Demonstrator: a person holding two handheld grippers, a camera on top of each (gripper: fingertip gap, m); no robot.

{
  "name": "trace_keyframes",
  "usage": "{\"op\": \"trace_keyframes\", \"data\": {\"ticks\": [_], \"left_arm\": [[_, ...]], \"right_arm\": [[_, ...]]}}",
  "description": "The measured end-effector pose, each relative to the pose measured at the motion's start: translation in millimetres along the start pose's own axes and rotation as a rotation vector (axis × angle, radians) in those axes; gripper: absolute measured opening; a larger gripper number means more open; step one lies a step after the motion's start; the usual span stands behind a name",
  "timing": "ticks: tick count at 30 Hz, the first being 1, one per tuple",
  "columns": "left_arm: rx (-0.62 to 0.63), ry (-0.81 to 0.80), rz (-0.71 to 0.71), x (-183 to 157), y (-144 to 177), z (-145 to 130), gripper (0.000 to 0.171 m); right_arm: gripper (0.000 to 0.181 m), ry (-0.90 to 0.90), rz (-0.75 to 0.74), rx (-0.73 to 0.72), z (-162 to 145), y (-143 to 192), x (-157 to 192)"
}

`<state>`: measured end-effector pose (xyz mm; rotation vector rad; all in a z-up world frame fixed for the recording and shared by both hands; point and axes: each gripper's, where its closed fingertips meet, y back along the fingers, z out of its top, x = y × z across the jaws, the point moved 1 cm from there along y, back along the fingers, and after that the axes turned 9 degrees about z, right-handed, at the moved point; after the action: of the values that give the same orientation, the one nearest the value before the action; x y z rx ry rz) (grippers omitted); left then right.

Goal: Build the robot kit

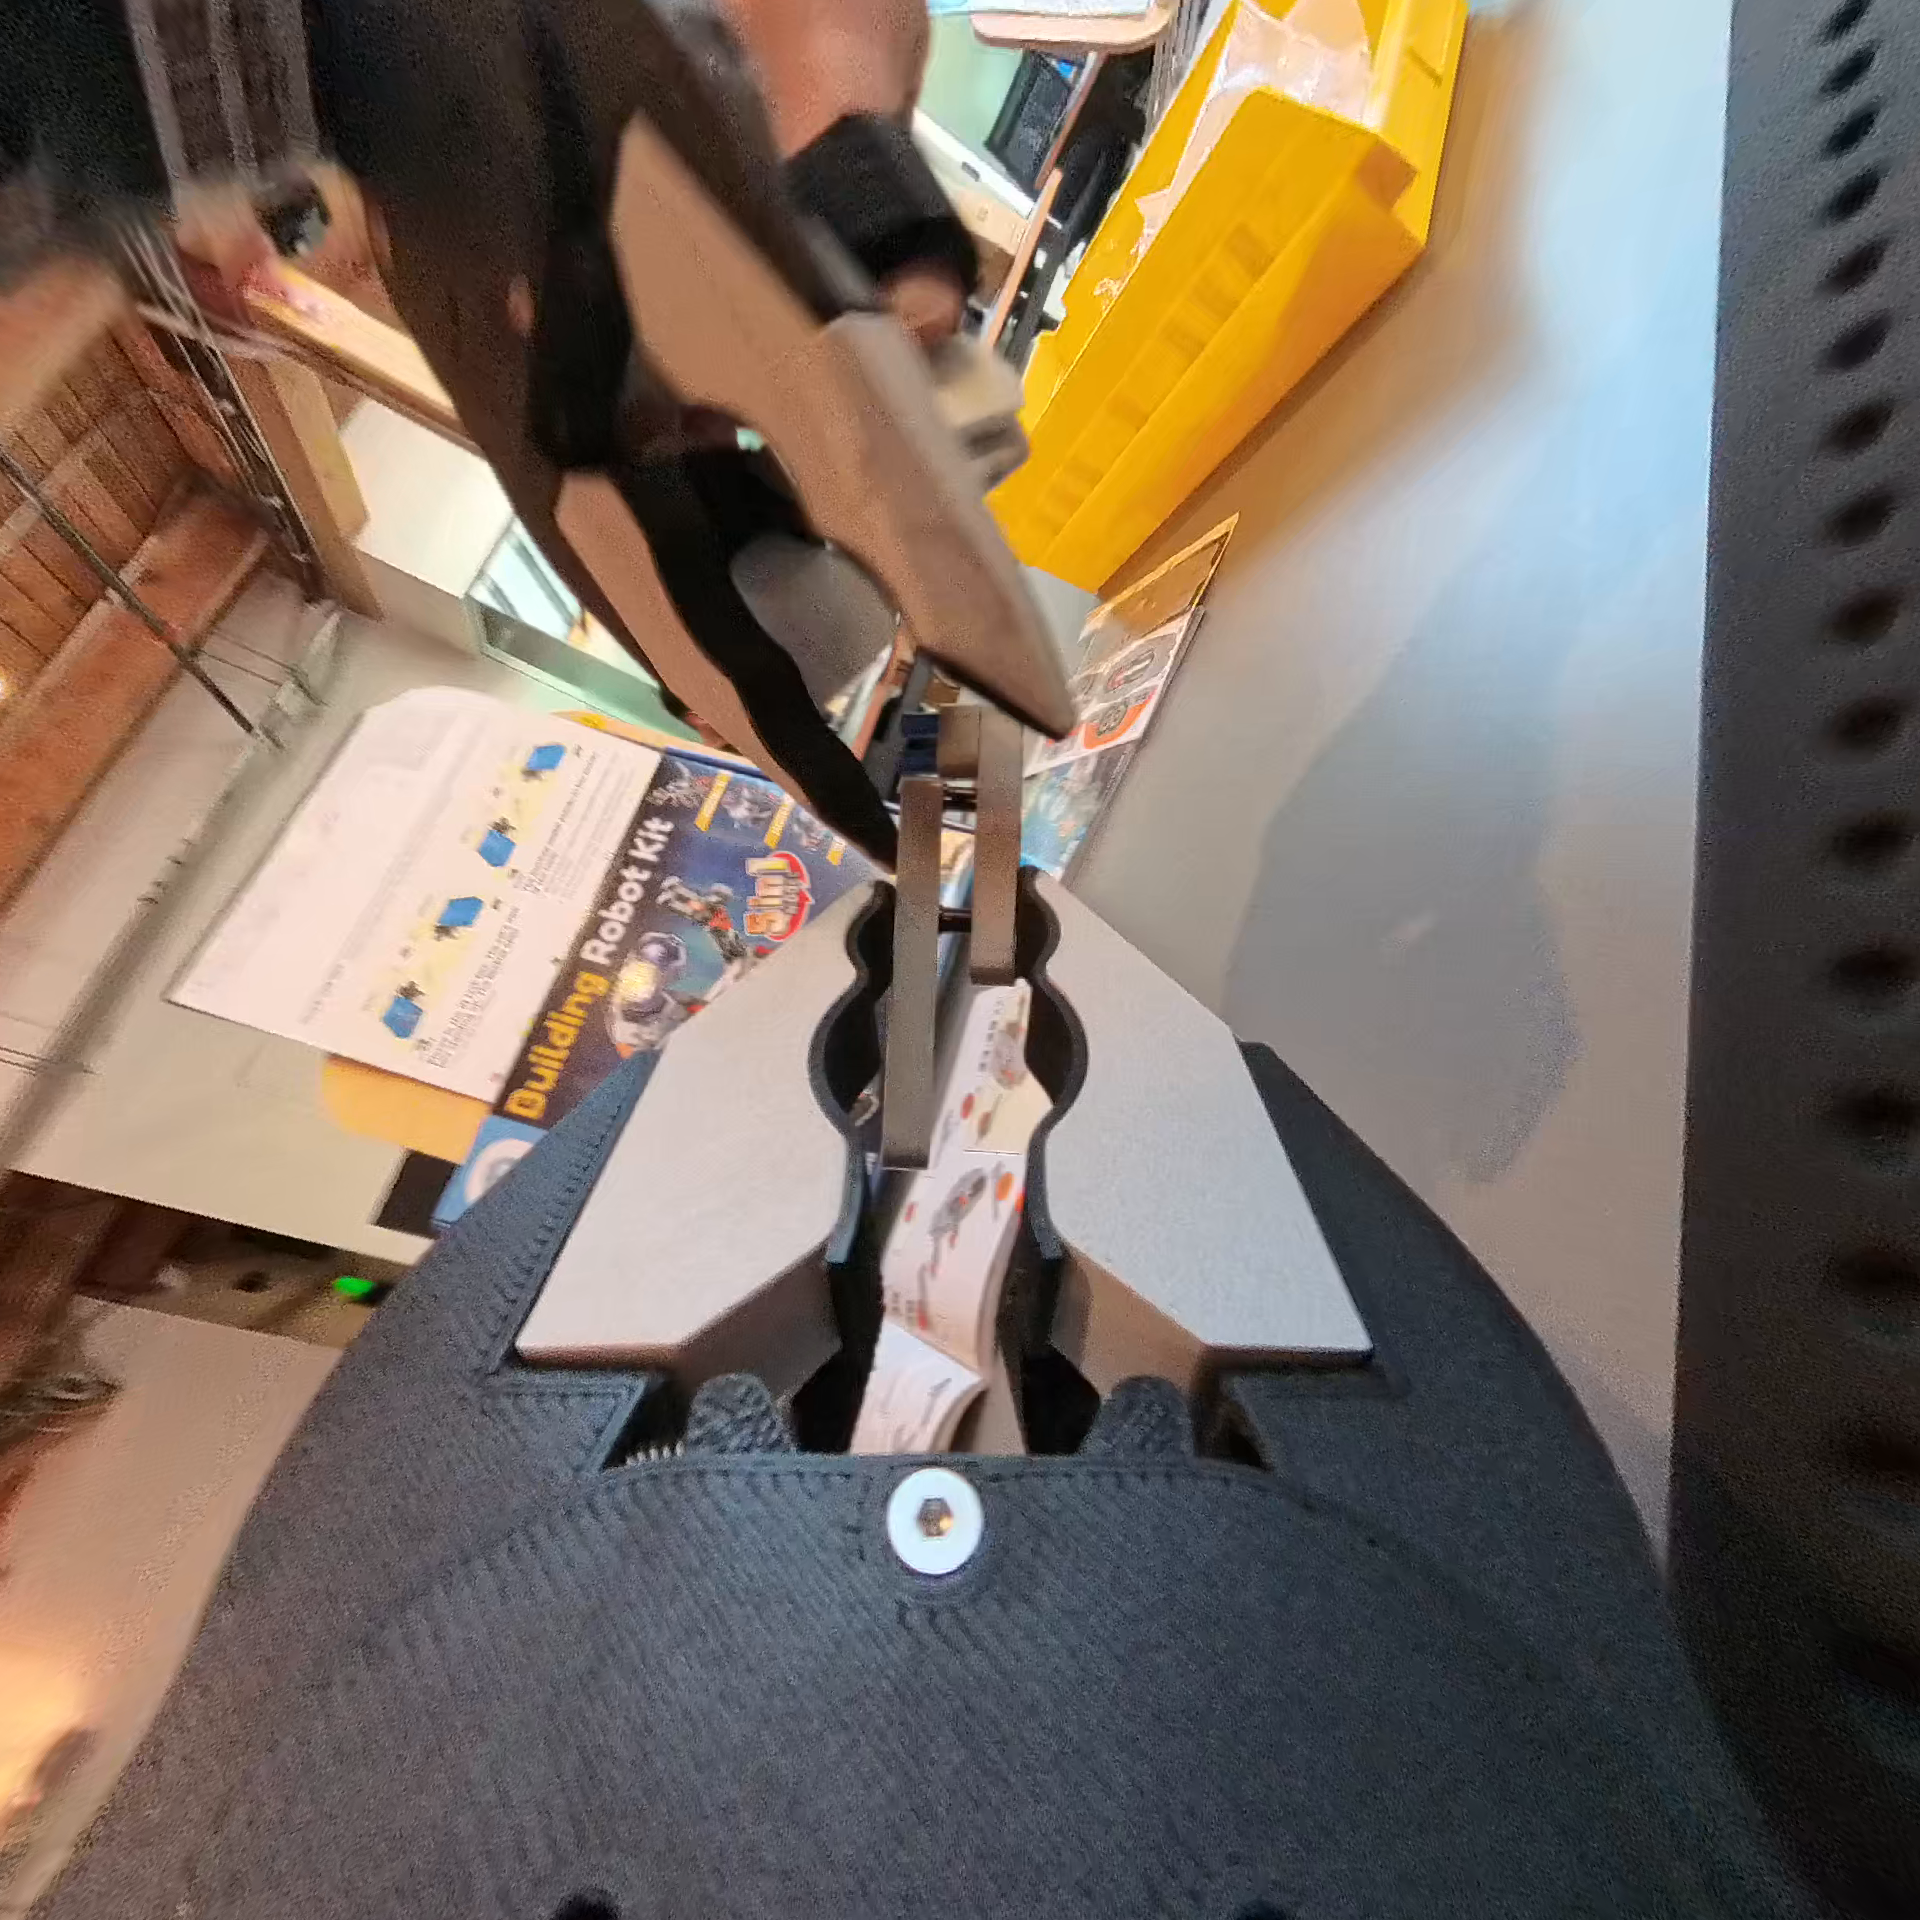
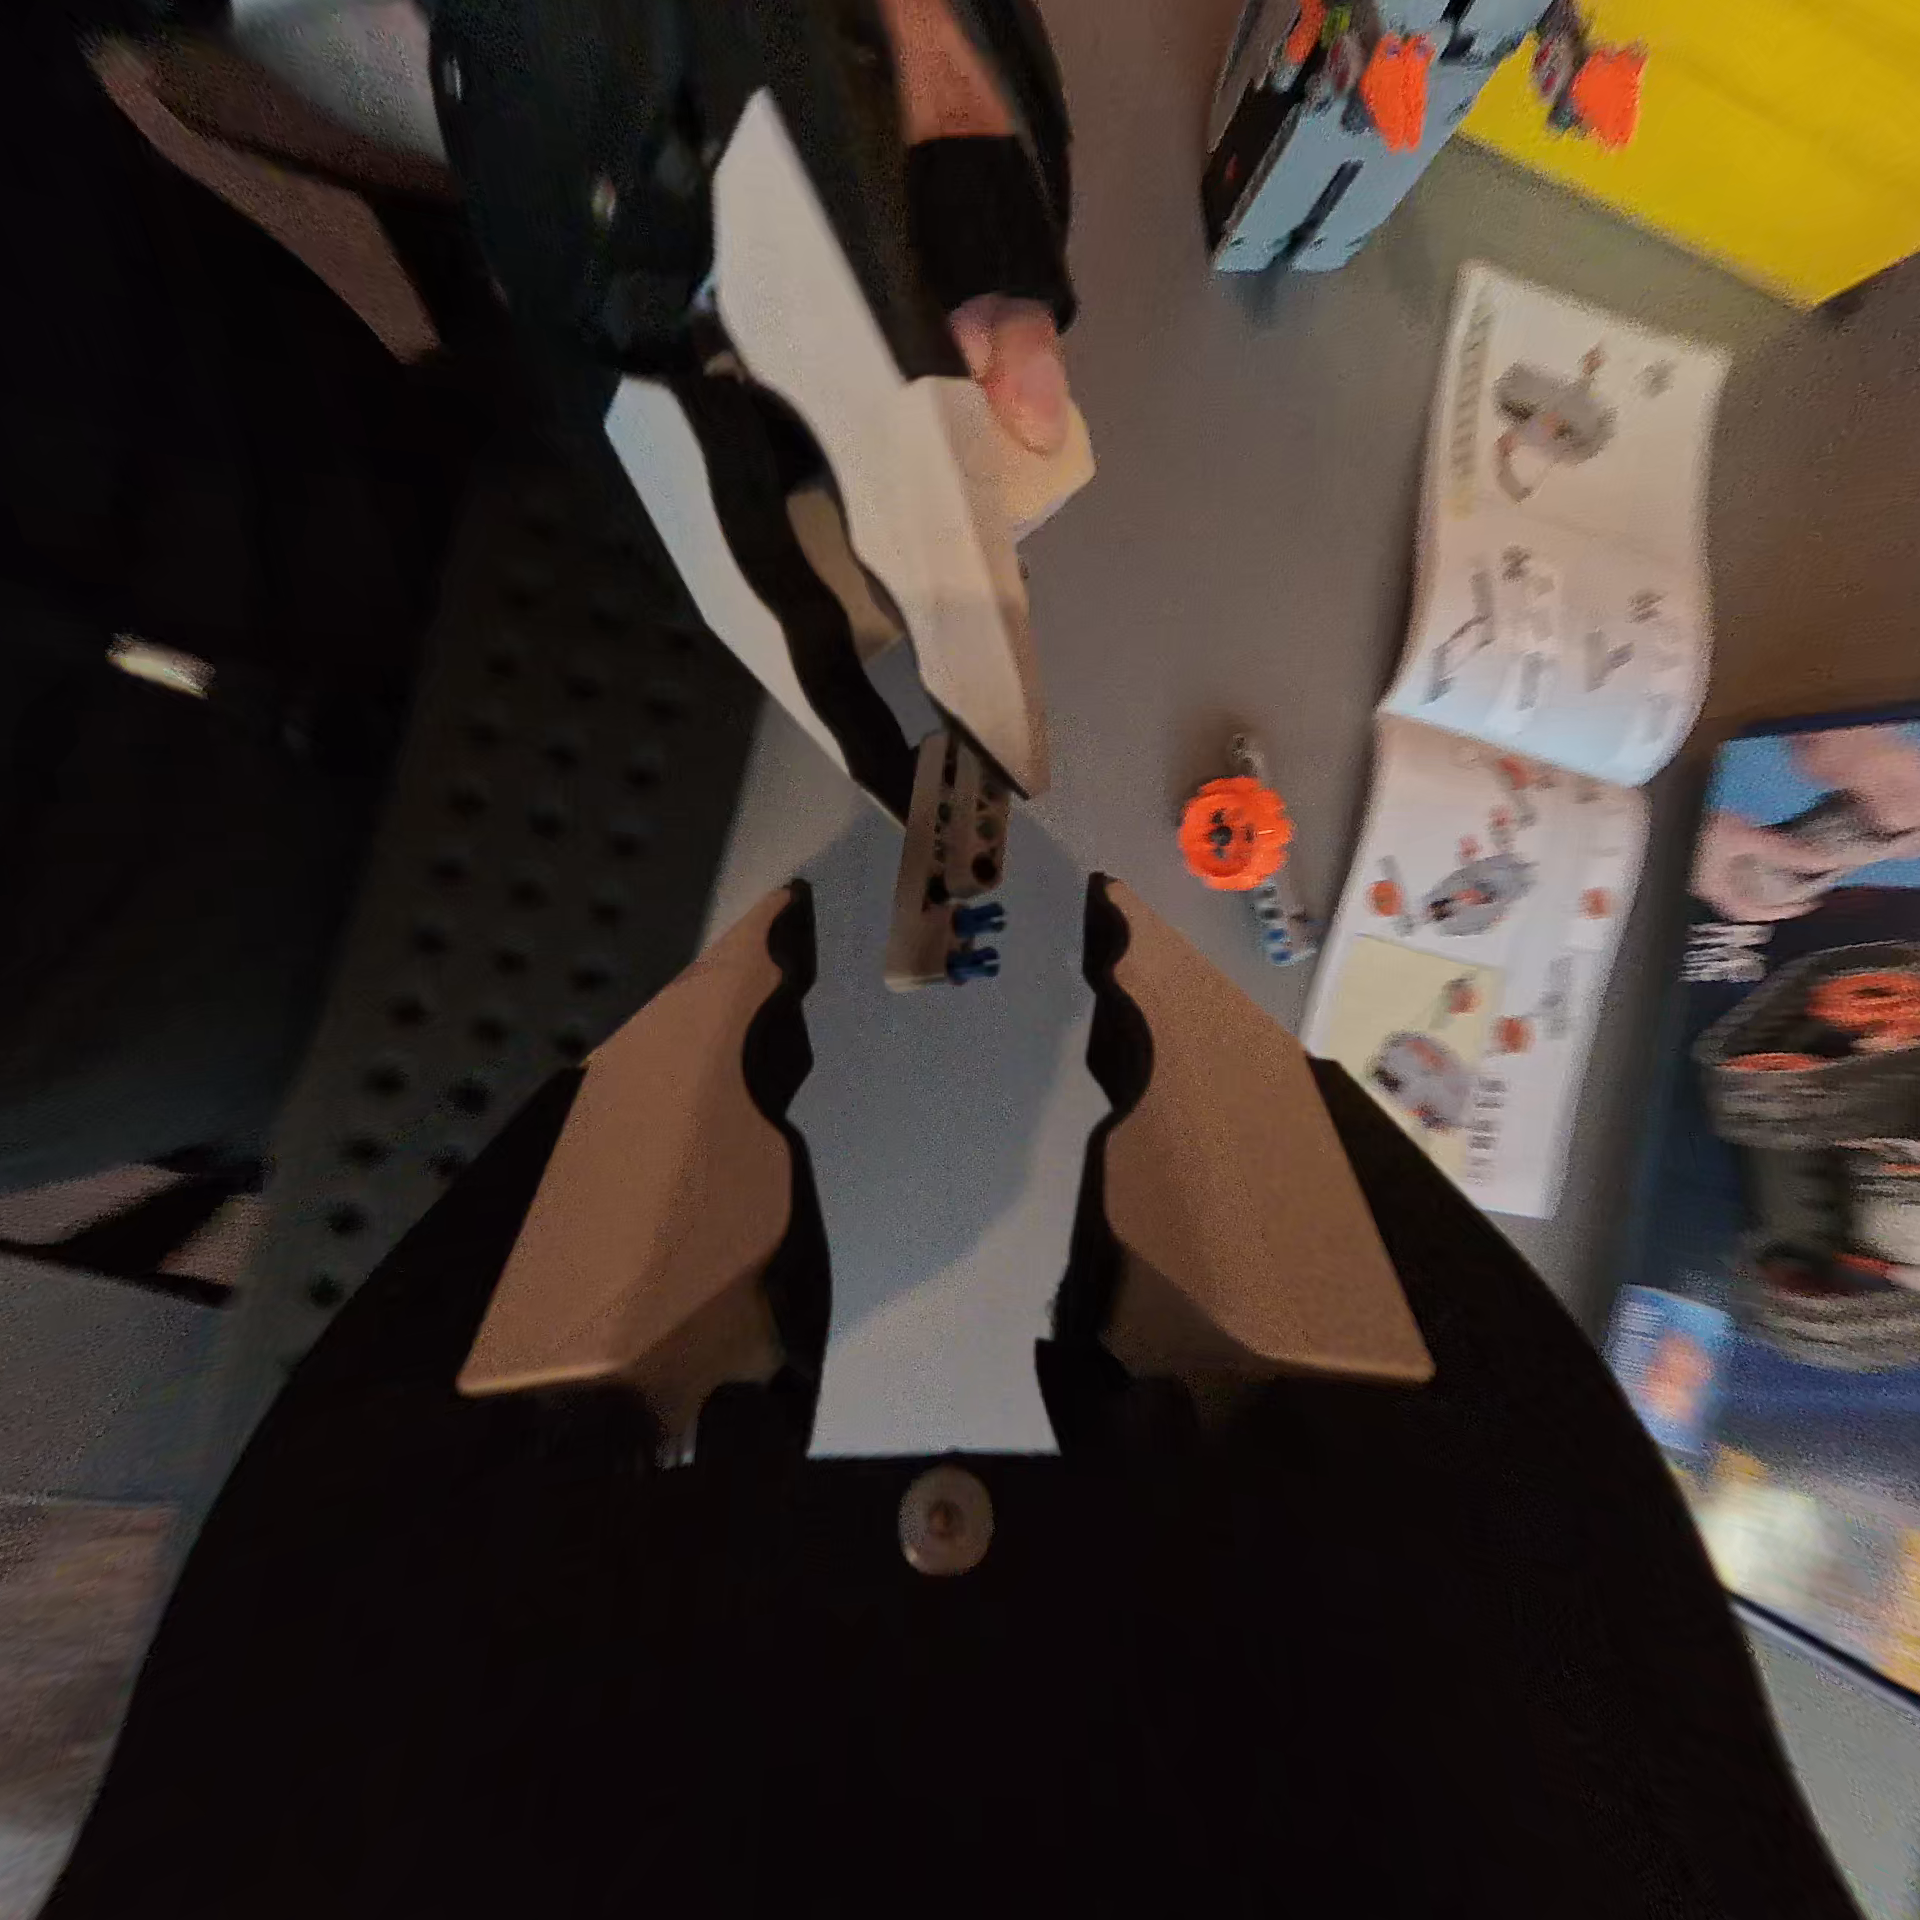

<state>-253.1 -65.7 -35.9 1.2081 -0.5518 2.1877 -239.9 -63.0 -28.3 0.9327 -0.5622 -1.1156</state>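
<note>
My left gripper [image 1: 951, 894] is shut on a grey beam piece [image 1: 914, 987] made of two parallel strips that stick out past its fingertips. In the right wrist view the same piece [image 2: 940, 883] shows holes and two blue pins [image 2: 975, 940], and hangs from the left gripper's tips [image 2: 940, 753]. My right gripper [image 2: 945, 904] is open and empty, and the beam's free end is just ahead of its fingertips, roughly centred in the gap. In the left wrist view the right gripper [image 1: 971, 790] comes in from above at the beam's far end, held by a hand.
On the grey table lie an orange gear-like wheel [image 2: 1236, 831], an open instruction booklet [image 2: 1538, 727], a printed kit box [image 2: 1818, 1039] and a small blue-and-orange model [image 2: 1330, 135]. Yellow bins [image 1: 1247, 312] stand at the back. A black perforated board [image 2: 499, 831] flanks the table. Left and right tips are no more than a few centimetres apart. The orange gear-like wheel [image 2: 1236, 831] is about equally far from each gripper, around 15 cm.
</note>
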Motion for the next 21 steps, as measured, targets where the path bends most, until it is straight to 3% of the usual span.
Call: {"op": "trace_keyframes", "data": {"ticks": [3, 6, 16, 21], "left_arm": [[0.001, 0.053, -0.014, 3, 1, -2, 0.022], [0.009, 0.059, -0.046, -3, -1, -3, 0.022], [0.018, 0.057, -0.056, -6, 0, -2, 0.022], [0.026, 0.029, -0.035, -4, 0, -2, 0.021]], "right_arm": [[0.046, 0.318, -0.305, 0.162, -1, 1, -2], [0.039, 0.42, -0.479, 0.251, 0, -2, -6], [0.025, 0.528, -0.55, 0.366, 1, -16, -4], [0.024, 0.492, -0.561, 0.343, 4, -16, -7]]}}
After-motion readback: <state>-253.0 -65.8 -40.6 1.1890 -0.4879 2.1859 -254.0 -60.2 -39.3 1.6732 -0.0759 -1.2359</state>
